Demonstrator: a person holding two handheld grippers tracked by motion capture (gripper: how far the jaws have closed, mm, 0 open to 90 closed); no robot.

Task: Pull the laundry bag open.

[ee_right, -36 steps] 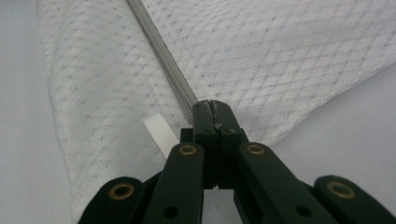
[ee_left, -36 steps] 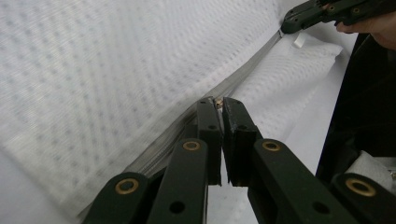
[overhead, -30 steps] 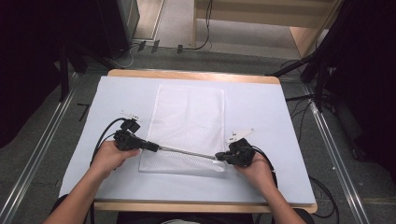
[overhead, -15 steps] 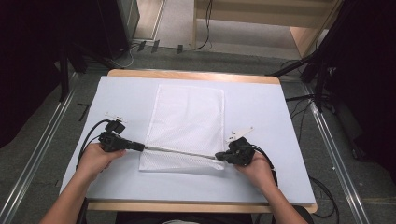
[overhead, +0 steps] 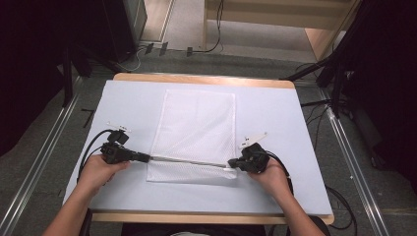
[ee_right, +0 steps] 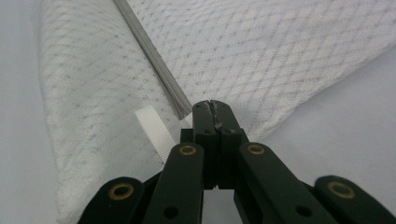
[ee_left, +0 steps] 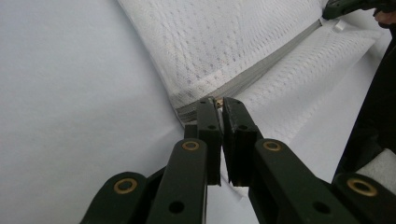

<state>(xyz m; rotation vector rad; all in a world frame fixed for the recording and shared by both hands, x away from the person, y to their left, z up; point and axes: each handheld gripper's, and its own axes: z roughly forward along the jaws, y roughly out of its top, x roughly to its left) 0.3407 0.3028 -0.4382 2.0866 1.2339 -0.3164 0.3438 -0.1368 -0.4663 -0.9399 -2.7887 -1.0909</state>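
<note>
- I see a white mesh bag (overhead: 196,132) lying flat in the middle of the pale blue table (overhead: 275,113).
- A grey zipper (overhead: 189,160) runs across the bag near the edge that is close to me.
- My left gripper (overhead: 145,157) sits at the left end of the zipper, just at the bag's left edge.
- In the left gripper view, my left gripper (ee_left: 219,103) has its jaws almost pressed together. A small brass-coloured bit, which looks like the zipper pull (ee_left: 218,103), sits pinched between the tips.
- My left hand (overhead: 98,169) holds that gripper from the near side of the table.
- My right gripper (overhead: 231,163) sits at the right end of the zipper, near the bag's right corner.
- In the right gripper view, my right gripper (ee_right: 212,105) has its jaws pressed tight together at the end of the zipper (ee_right: 154,63). They seem to pinch the bag's cloth there, but I cannot see just what is between them.
- A little white loop tab (ee_right: 154,128) sticks out of the bag (ee_right: 280,56) just beside those jaws.
- My right hand (overhead: 273,179) holds that gripper.
- A black cable (overhead: 91,147) curls away from the left gripper.
</note>
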